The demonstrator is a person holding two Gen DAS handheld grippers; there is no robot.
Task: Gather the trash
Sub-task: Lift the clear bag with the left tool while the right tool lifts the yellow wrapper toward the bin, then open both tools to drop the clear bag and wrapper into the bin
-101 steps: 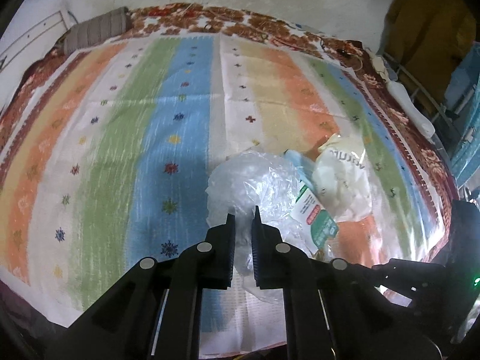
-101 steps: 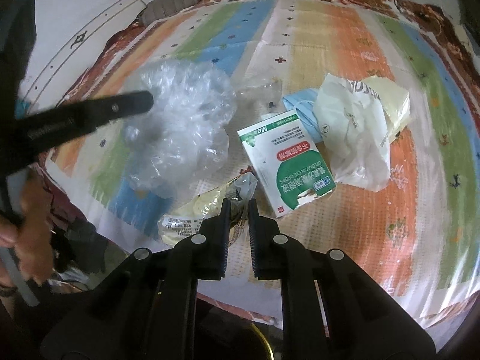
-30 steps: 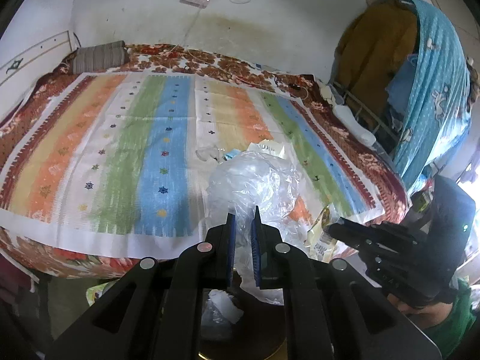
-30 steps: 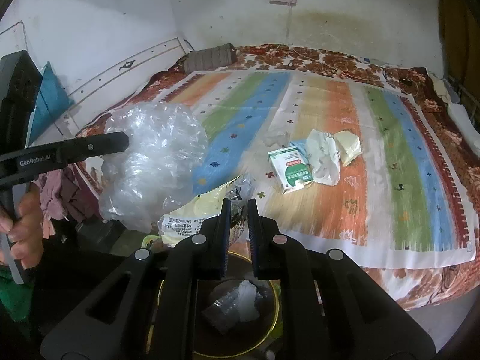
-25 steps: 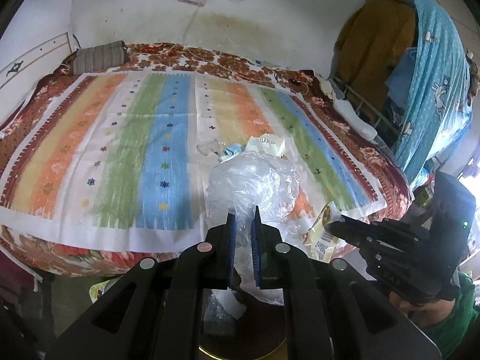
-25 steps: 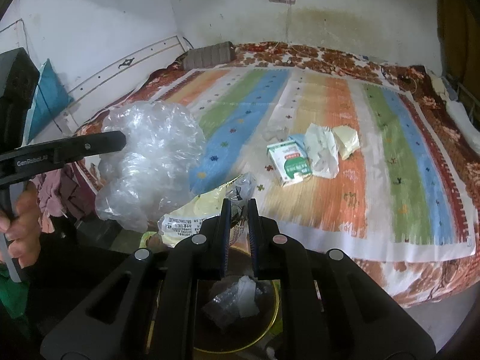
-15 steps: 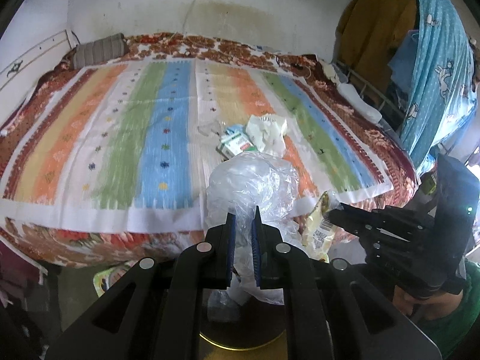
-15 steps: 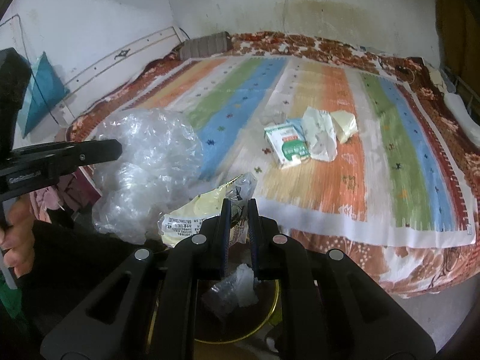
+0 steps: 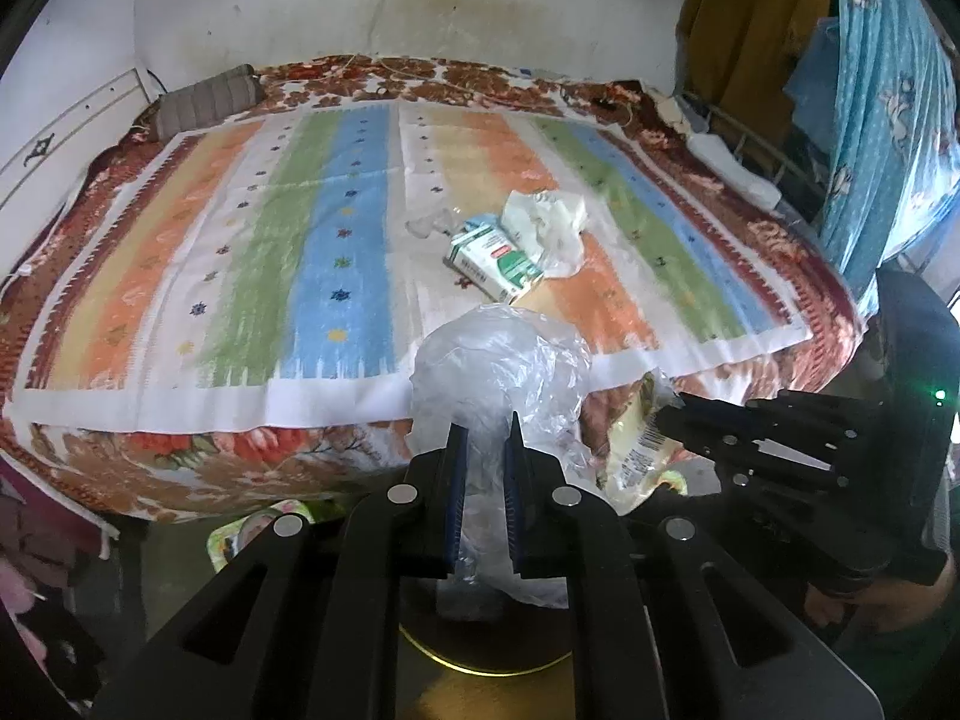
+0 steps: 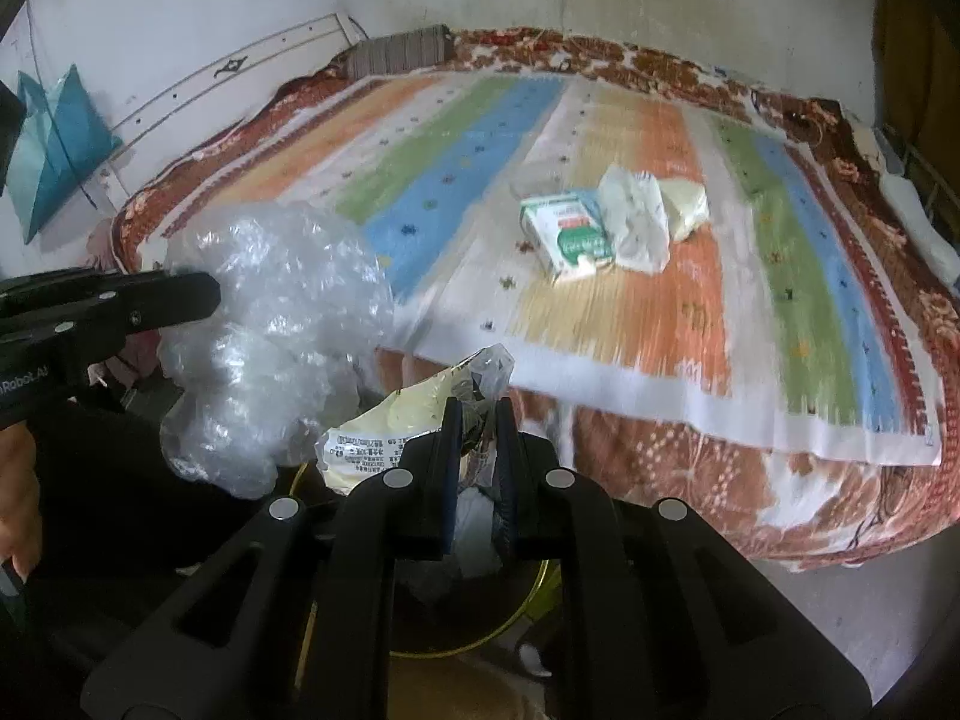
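Observation:
My left gripper (image 9: 483, 438) is shut on a crumpled clear plastic bag (image 9: 498, 366), which hangs over a round bin with a gold rim (image 9: 480, 657). In the right wrist view that same clear plastic bag (image 10: 270, 330) bulges at the left, held by the left gripper (image 10: 204, 294). My right gripper (image 10: 477, 414) is shut on a yellow snack wrapper (image 10: 384, 438) above the bin (image 10: 528, 594), which holds some white scraps. The yellow snack wrapper (image 9: 636, 450) and the right gripper (image 9: 669, 414) also show in the left wrist view. A green and white carton (image 10: 567, 234) lies on the bed.
A striped mat (image 10: 600, 276) covers the bed, with a white bag (image 10: 636, 222) and a pale yellow wrapper (image 10: 684, 201) beside the carton. A grey pillow (image 10: 399, 51) lies at the bed's far end. Blue patterned cloth (image 9: 882, 90) hangs at the right. A hand (image 10: 15, 492) grips the left tool.
Both grippers have sunk toward the bin at the foot of the bed, each still holding its trash. The bed now sits higher and farther off in both views.

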